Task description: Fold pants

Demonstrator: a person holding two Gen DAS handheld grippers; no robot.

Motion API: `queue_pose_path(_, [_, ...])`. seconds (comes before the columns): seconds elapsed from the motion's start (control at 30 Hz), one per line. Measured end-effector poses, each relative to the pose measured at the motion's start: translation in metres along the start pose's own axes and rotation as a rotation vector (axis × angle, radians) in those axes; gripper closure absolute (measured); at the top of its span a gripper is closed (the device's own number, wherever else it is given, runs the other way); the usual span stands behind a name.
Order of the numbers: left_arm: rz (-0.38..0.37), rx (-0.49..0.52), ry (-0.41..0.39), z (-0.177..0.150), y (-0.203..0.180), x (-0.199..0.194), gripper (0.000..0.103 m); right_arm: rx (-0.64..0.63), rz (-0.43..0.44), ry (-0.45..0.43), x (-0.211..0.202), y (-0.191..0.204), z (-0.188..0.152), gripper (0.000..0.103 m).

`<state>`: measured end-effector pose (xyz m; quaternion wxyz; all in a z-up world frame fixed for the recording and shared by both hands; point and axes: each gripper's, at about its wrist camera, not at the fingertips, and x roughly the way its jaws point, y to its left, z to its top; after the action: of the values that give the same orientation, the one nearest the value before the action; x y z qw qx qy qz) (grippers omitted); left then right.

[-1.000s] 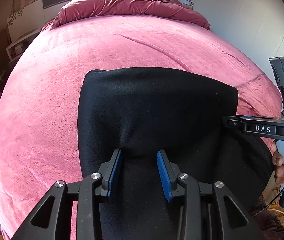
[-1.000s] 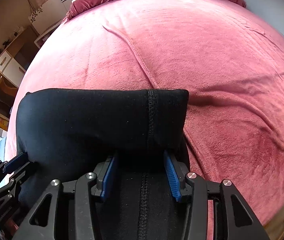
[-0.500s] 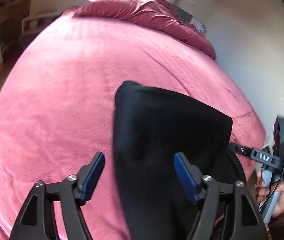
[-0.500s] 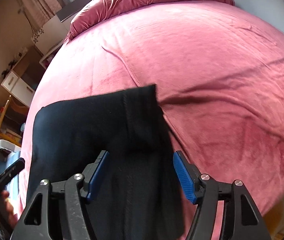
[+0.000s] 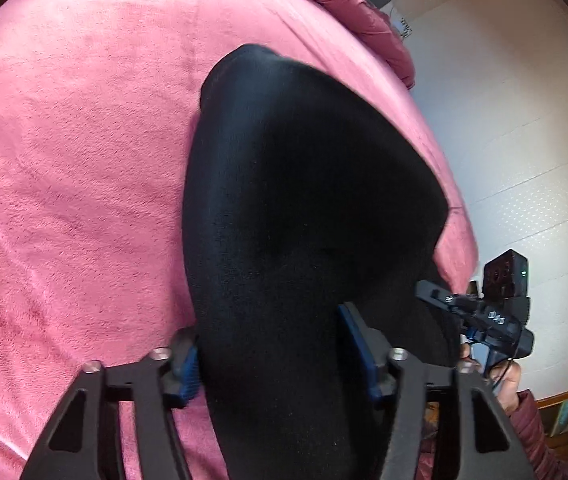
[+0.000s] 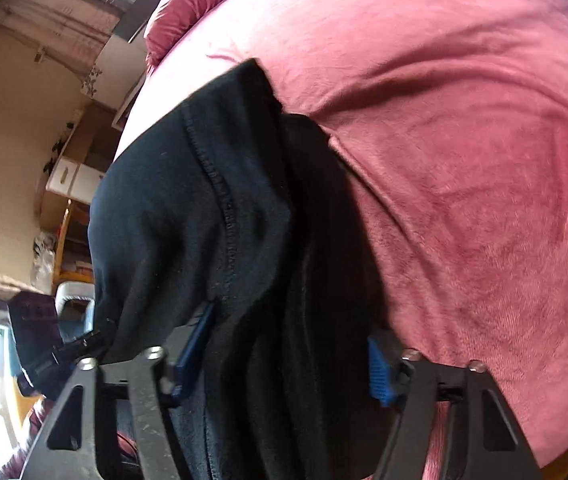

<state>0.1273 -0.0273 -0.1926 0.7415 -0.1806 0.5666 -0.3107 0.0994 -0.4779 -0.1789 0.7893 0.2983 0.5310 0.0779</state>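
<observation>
**Gathering the folded pants from both ends**

The pants (image 5: 304,208), black and already doubled into a thick bundle, lie on the pink bed (image 5: 63,160), near its edge closest to the person. All places below are given from the pants.

The left claw (image 5: 271,356) straddles the pants' near end. Its jaws are closing, the blue pads set either side of the cloth at a middling width; the left pad meets the cloth edge, but a firm pinch cannot be told from this view. The right claw (image 6: 284,364) straddles the other near corner, where a stitched seam (image 6: 219,200) runs up the top layer. Its jaws are closing too, cloth bunched between them, the right pad seemingly a touch clear of the fabric.

How to do this well, as a judgement:
- Close both claws fully before any lift, so all layers are caught and none slides out below.
- Bite deep enough to take the lower layers as well as the seamed top one, which sits offset from the dark layers under it on the right side.
- Keep the two claws level with each other and the cloth taut between them; a slack middle will sag and spoil the fold.
- Move both together, slowly, since the plush bed will drag at the fabric.
</observation>
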Motion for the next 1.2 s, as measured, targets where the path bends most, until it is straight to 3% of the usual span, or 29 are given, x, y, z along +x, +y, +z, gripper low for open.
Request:
queue_pose_path(0.03, [-0.015, 0.016, -0.012, -0.001, -0.001, -0.006, 0.061, -0.011, 0.003, -0.003, -0.004, 0.005, 0.0, 0.057])
queue_pose_path(0.1, [-0.044, 0.044, -0.036, -0.001, -0.007, -0.018, 0.064, -0.06, 0.018, -0.02, -0.016, 0.022, -0.001, 0.062])
queue_pose_path(0.23, [-0.087, 0.076, -0.114, 0.002, -0.012, -0.055, 0.064, -0.14, 0.053, -0.046, -0.028, 0.057, 0.01, 0.063])
queue_pose_path(0.4, [-0.051, 0.105, -0.235, 0.03, -0.005, -0.104, 0.064, -0.22, 0.13, -0.066, -0.009, 0.11, 0.052, 0.063])
queue_pose_path(0.53, [0.018, 0.074, -0.295, 0.066, 0.017, -0.124, 0.063, -0.253, 0.147, -0.047, 0.03, 0.145, 0.093, 0.062])
queue_pose_path(0.7, [0.133, 0.002, -0.299, 0.104, 0.065, -0.121, 0.059, -0.246, 0.127, 0.024, 0.095, 0.165, 0.134, 0.059])
queue_pose_path(0.77, [0.196, -0.068, -0.261, 0.111, 0.087, -0.106, 0.056, -0.231, 0.079, 0.083, 0.13, 0.166, 0.139, 0.057])
queue_pose_path(0.83, [0.296, -0.107, -0.189, 0.111, 0.106, -0.089, 0.047, -0.239, 0.014, 0.116, 0.153, 0.158, 0.131, 0.047])
queue_pose_path(0.93, [0.317, -0.093, -0.214, 0.102, 0.115, -0.081, 0.036, -0.209, 0.043, 0.099, 0.152, 0.149, 0.127, 0.045])
queue_pose_path(1.03, [0.299, -0.159, -0.229, 0.091, 0.117, -0.084, 0.032, -0.251, 0.004, 0.08, 0.141, 0.151, 0.122, 0.04])
queue_pose_path(1.2, [0.472, -0.082, -0.309, 0.073, 0.08, -0.097, 0.03, -0.349, -0.136, -0.017, 0.113, 0.176, 0.117, 0.037])
